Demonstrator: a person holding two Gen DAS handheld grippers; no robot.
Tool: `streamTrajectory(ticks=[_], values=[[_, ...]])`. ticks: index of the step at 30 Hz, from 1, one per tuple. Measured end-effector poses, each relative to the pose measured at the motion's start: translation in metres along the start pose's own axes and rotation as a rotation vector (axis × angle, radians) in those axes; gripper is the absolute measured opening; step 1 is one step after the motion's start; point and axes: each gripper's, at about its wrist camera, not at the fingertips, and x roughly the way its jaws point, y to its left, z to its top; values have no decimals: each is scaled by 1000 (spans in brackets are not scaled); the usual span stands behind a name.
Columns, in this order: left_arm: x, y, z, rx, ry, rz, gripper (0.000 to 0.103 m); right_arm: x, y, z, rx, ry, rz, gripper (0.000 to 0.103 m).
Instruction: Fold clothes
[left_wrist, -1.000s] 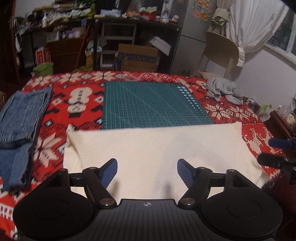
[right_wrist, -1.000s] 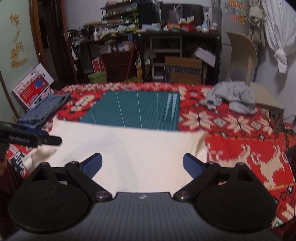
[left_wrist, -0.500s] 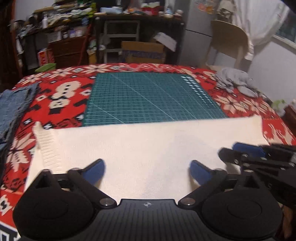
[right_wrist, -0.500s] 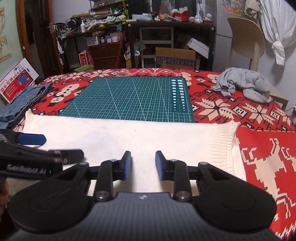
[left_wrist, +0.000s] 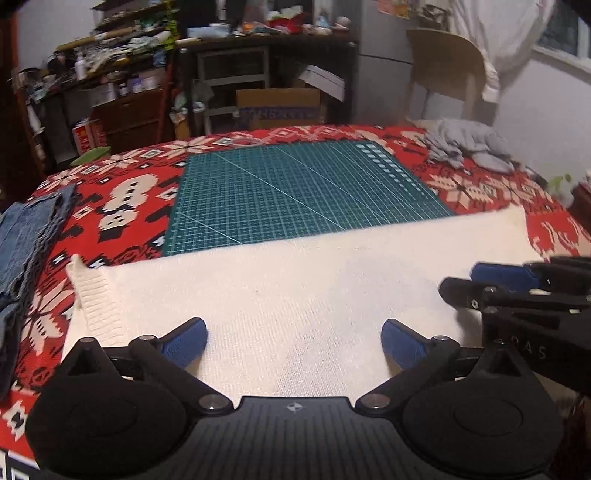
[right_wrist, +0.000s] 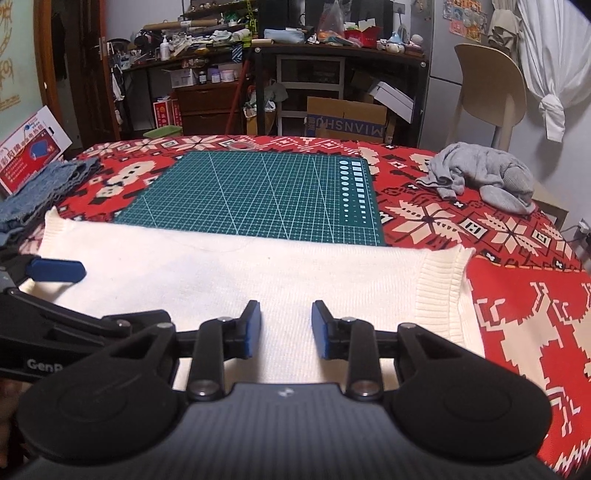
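A cream knit sweater (left_wrist: 295, 288) lies flat across the near part of the table, with ribbed edges at its left (left_wrist: 96, 299) and right (right_wrist: 443, 291) ends. My left gripper (left_wrist: 293, 341) hangs low over its near left part. Its jaws are wide, are closing slightly, and only flat fabric lies beneath the gap. My right gripper (right_wrist: 286, 328) is over the near right part of the sweater (right_wrist: 258, 273). Its jaws are drawn in to a narrow gap, and the pads press on nothing I can see. Each gripper shows in the other's view: the right gripper (left_wrist: 498, 277) and the left gripper's finger (right_wrist: 55, 269).
A green cutting mat (right_wrist: 258, 192) lies beyond the sweater on the red patterned tablecloth (right_wrist: 517, 314). Folded jeans (left_wrist: 26, 236) sit at the left edge and a crumpled grey garment (right_wrist: 480, 177) at the far right. A chair (right_wrist: 487, 92) and cluttered shelves stand behind the table.
Both grippers have come down and forward to the sweater's near edge. The right jaws went from wide to a narrow gap, and the left jaws spread wider.
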Motion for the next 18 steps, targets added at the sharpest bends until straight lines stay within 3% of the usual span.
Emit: streamTrajectory(ticks=[4,8,11,13,18], values=[[-17,9,17,-71,-37,-22,91,-15,-5,13,22,-40,17,34],[-28,15,38,-109,-100,-7,67,-21,-6,34,33,-68,45,32],[-21,14,51,-106,-86,-53,42,-16,0,48,11,-88,54,22],[-14,13,57,-102,-68,-78,15,-10,3,56,12,-88,65,13],[5,21,65,-177,-25,-184,7,6,6,67,21,-70,94,4]])
